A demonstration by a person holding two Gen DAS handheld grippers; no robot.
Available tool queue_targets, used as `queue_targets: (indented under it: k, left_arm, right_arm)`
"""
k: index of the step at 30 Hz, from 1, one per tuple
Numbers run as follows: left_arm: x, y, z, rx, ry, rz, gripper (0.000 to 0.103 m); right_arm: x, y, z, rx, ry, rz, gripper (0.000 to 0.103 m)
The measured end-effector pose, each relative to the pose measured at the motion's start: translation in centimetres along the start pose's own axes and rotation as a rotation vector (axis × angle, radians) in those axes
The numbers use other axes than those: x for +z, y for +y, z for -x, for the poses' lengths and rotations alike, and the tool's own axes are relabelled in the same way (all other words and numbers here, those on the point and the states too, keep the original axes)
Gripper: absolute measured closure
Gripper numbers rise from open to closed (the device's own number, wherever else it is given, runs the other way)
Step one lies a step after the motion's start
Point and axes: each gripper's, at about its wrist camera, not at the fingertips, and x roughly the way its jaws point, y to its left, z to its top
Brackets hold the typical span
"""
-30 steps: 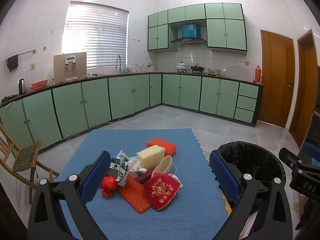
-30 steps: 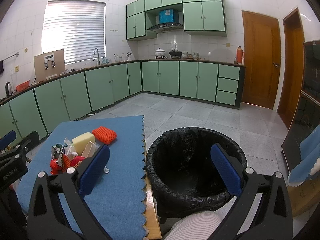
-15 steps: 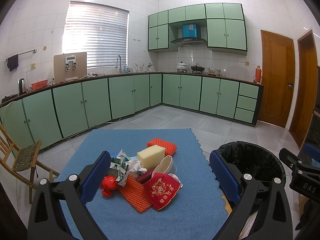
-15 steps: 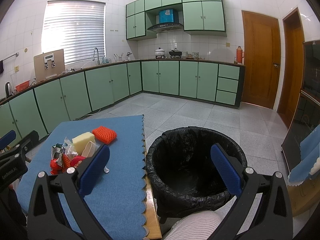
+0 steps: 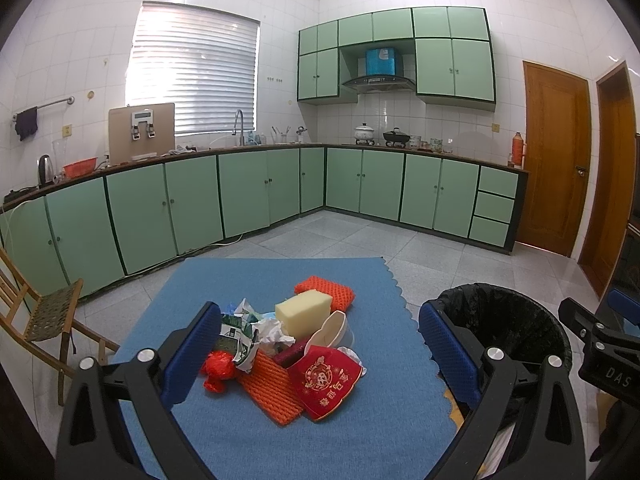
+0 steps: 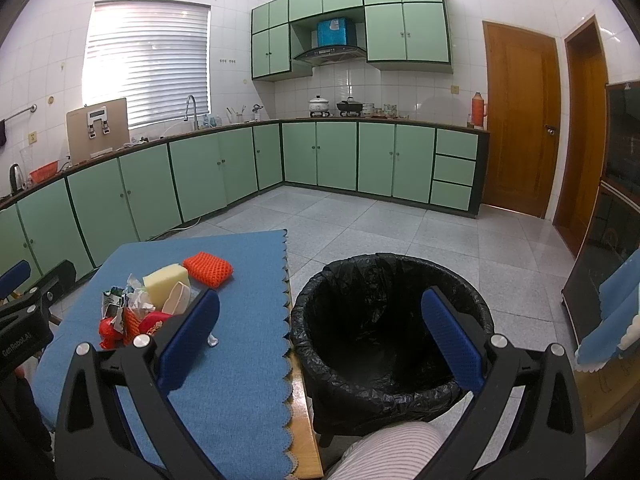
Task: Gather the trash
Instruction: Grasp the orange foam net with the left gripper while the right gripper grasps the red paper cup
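Both released: left hand-held gripper [image 5: 320, 356] is hovering over the trash pile [image 5: 286, 344], right hand-held gripper [image 6: 320, 340] is hovering before the bin [image 6: 394, 328].

I hold both grippers level, pointing fwd. My left gripper [image 5: 320, 356] has its blue-padded fingers [image 5: 192, 354] spread wide, nothing btwn them. My right gripper [image 6: 320, 340] is likewise wide apart, pads [image 6: 450, 338] bare, gripping nothing.
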Motion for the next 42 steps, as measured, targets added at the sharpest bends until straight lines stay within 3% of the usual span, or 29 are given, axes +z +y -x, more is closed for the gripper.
queue_targets:
  k: [7,14,18,32,42]
  left_arm:
    - [-0.3,2.1,-1.9,0.051,0.024,0.018,0.006]
    - [-1.6,7.9,-5.8,0.219,0.084,-0.002,0.006]
    - [-2.9,9.9,-7.5,0.268,0.12,0.005,0.006]
    - [-8.1,13.0,-12.4,0.293,0.281,-0.018,0.011]
    - [-9.4,15.3,-13.4,0.344,0.308,-0.017,0.011]
  right_arm:
    - [-0.4,0.9,-1.3,0.025,0.021,0.019,0.005]
    - [-1.1,3.5,-4.6,0.08,0.075,0.046,0.005]
    - [-1.9,5.7,-7.0,0.127,0.101,0.047,0.005]
    - [-6.6,15.4,-14.2,0.269,0.213,0.173,0.005]
    - [-7.6,18.9,-16.6,0.329,0.223,0.259,0.005]
